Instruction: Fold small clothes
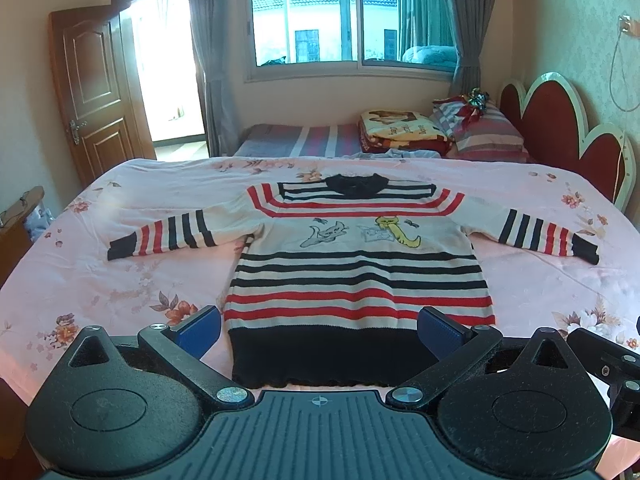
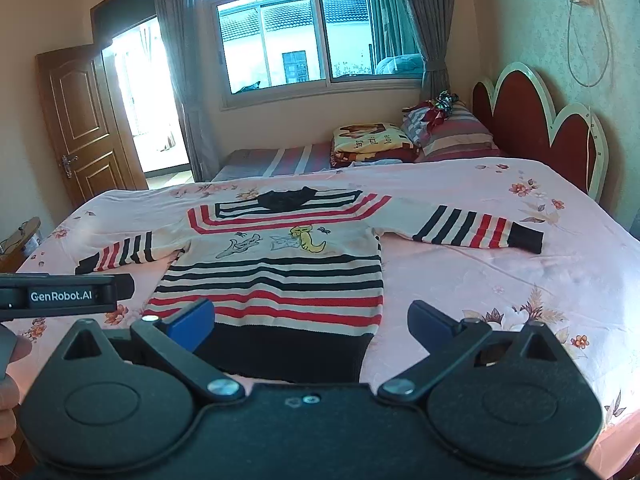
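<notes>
A small striped sweater (image 1: 352,276) in white, red and black with cartoon cats lies flat, face up, on the pink floral bedsheet (image 1: 120,280), sleeves spread to both sides. Its black hem (image 1: 320,360) is nearest me. My left gripper (image 1: 320,330) is open and empty, just above the hem, its blue pads (image 1: 200,330) on either side of the hem's width. In the right wrist view the sweater (image 2: 272,280) lies left of centre. My right gripper (image 2: 312,326) is open and empty over the hem's right corner (image 2: 360,344). The left gripper's body (image 2: 60,294) shows at the left edge.
Folded blankets (image 1: 400,130) and striped pillows (image 1: 484,132) lie at the far end near the red headboard (image 1: 560,128). A wooden door (image 1: 96,92) stands open at the left. A window (image 1: 348,20) with grey curtains is behind the bed.
</notes>
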`<control>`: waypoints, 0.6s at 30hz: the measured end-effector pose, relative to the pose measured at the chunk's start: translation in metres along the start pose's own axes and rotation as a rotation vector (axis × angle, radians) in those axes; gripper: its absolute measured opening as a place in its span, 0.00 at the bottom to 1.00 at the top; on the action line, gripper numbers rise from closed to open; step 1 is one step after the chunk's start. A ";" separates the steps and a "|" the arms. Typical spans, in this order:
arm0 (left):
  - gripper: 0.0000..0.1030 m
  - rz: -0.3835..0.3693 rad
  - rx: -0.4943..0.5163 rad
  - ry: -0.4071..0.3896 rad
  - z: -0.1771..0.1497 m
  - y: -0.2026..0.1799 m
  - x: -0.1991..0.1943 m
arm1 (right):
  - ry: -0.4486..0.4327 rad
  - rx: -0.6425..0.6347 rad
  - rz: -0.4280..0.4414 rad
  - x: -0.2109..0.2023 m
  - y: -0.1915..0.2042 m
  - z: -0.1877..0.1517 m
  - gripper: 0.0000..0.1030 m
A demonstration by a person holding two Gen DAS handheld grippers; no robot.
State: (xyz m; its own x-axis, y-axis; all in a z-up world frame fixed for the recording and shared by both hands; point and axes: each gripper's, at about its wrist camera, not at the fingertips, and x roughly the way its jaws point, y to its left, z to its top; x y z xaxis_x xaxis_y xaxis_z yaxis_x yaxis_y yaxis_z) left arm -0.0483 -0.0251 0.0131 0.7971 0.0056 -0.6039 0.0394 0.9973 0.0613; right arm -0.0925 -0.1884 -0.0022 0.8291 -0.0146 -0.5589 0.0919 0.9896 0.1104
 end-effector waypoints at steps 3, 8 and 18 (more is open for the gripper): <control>1.00 -0.004 0.004 0.004 -0.002 -0.003 0.000 | 0.000 0.004 -0.002 -0.001 -0.003 0.000 0.99; 1.00 -0.003 0.000 0.009 -0.005 -0.007 0.000 | 0.007 0.004 -0.003 0.001 -0.006 -0.001 0.99; 1.00 -0.003 0.002 0.012 -0.006 -0.010 0.000 | 0.006 0.001 -0.006 0.002 -0.007 -0.002 0.99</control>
State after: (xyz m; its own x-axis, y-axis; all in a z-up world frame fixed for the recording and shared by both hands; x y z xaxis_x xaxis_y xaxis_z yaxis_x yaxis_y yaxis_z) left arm -0.0520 -0.0348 0.0080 0.7899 0.0036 -0.6132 0.0428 0.9972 0.0610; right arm -0.0928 -0.1947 -0.0057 0.8250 -0.0198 -0.5648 0.0974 0.9894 0.1076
